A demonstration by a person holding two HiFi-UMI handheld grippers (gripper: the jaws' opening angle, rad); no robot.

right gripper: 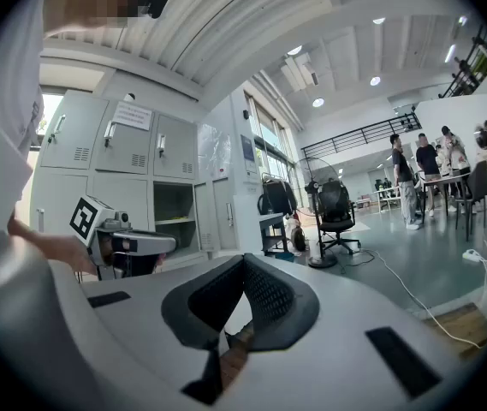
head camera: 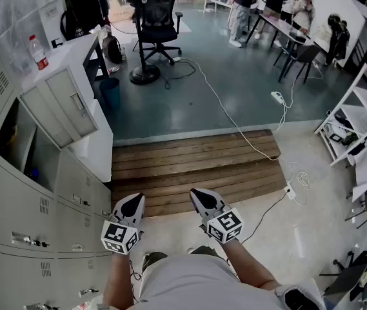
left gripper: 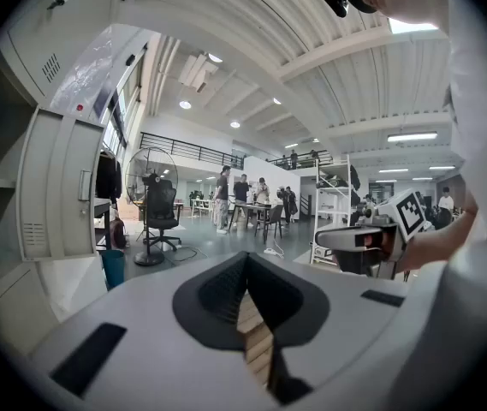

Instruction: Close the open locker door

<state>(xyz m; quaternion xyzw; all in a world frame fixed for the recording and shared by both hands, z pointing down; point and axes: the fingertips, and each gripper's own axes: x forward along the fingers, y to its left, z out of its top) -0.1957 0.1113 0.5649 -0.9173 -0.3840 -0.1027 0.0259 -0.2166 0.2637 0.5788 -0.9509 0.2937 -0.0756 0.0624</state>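
Note:
A grey locker bank runs along the left. One grey locker door [head camera: 60,112] stands swung out, and its open compartment [head camera: 17,144] is dark inside. My left gripper [head camera: 132,201] is low in the head view, shut with nothing in it, well right of and below the door. My right gripper [head camera: 202,196] is beside it, also shut and holding nothing. In the left gripper view the open door [left gripper: 57,187] stands at the left, beyond the closed jaws of my left gripper [left gripper: 245,291]. The right gripper view shows the open compartment [right gripper: 175,217] and its door [right gripper: 215,214] ahead.
A wooden platform [head camera: 196,166] lies on the floor ahead of me, with a white cable and power strip [head camera: 291,191] at its right. A bottle [head camera: 38,51] stands on the low locker top. Beyond are a blue bin [head camera: 110,92], an office chair [head camera: 154,28], white shelving [head camera: 364,108] and several people.

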